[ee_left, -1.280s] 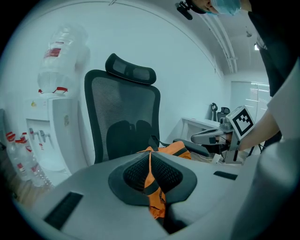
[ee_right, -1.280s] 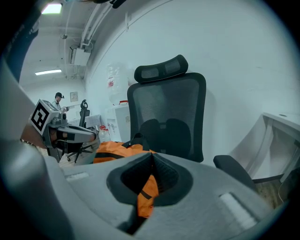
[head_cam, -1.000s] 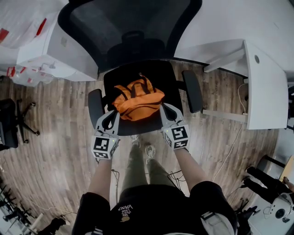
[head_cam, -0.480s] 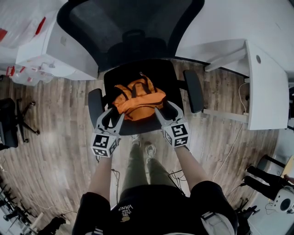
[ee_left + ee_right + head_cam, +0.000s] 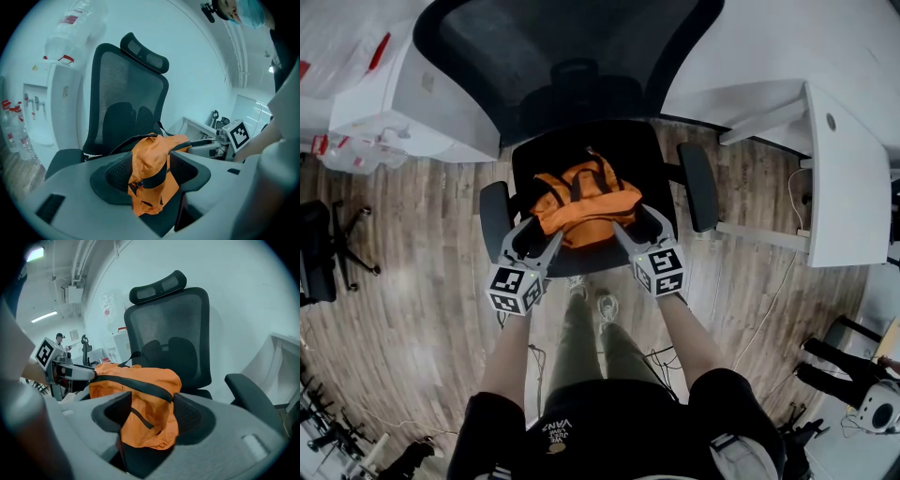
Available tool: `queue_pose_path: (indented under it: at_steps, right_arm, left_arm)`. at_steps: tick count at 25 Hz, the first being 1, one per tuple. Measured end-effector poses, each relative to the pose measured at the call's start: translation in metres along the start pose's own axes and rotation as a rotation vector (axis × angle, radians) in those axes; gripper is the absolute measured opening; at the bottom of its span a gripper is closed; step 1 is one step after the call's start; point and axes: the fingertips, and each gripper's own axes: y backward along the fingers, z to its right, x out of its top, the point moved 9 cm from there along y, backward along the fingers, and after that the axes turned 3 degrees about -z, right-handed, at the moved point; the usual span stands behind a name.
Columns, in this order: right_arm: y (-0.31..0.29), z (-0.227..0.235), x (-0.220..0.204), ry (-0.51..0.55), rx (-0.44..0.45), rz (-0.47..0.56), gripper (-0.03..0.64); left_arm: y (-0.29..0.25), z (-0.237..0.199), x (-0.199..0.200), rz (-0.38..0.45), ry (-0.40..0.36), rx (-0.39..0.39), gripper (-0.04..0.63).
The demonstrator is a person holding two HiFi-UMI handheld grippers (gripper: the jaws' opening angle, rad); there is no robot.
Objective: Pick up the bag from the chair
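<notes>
An orange bag (image 5: 581, 208) with black straps lies on the seat of a black office chair (image 5: 623, 155). My left gripper (image 5: 534, 242) is at the bag's left end and my right gripper (image 5: 634, 228) at its right end. In the left gripper view the bag (image 5: 152, 173) fills the gap between the left gripper's (image 5: 151, 171) open jaws, touching both pads. The right gripper view shows the bag (image 5: 147, 416) bulging between the right gripper's (image 5: 152, 416) open jaws in the same way. The bag rests on the seat.
The chair's armrests (image 5: 697, 186) flank both grippers, the left one (image 5: 492, 208) close beside my left gripper. A white desk (image 5: 834, 169) stands to the right and a white cabinet (image 5: 403, 98) to the left. The person's legs and shoes (image 5: 605, 309) are just before the seat.
Both grippers have moved inward and forward onto the bag's two ends, so fabric now sits between each pair of jaws. The bag has stayed on the seat.
</notes>
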Motion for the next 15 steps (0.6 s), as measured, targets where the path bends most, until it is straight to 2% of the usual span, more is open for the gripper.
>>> queue_pose_path:
  at_steps: [6, 10, 15]
  right_arm:
    - [-0.005, -0.002, 0.001, 0.008, 0.034, -0.004, 0.267]
    - [-0.003, -0.001, 0.001, -0.012, 0.031, 0.003, 0.208]
    - [-0.004, -0.003, 0.002, -0.004, 0.043, 0.006, 0.179]
  left_arm:
    - [-0.011, 0.001, -0.002, -0.014, 0.069, -0.055, 0.253]
    - [-0.014, -0.002, -0.001, -0.018, 0.095, -0.075, 0.238]
    - [-0.014, -0.003, -0.001, -0.024, 0.105, -0.082, 0.165]
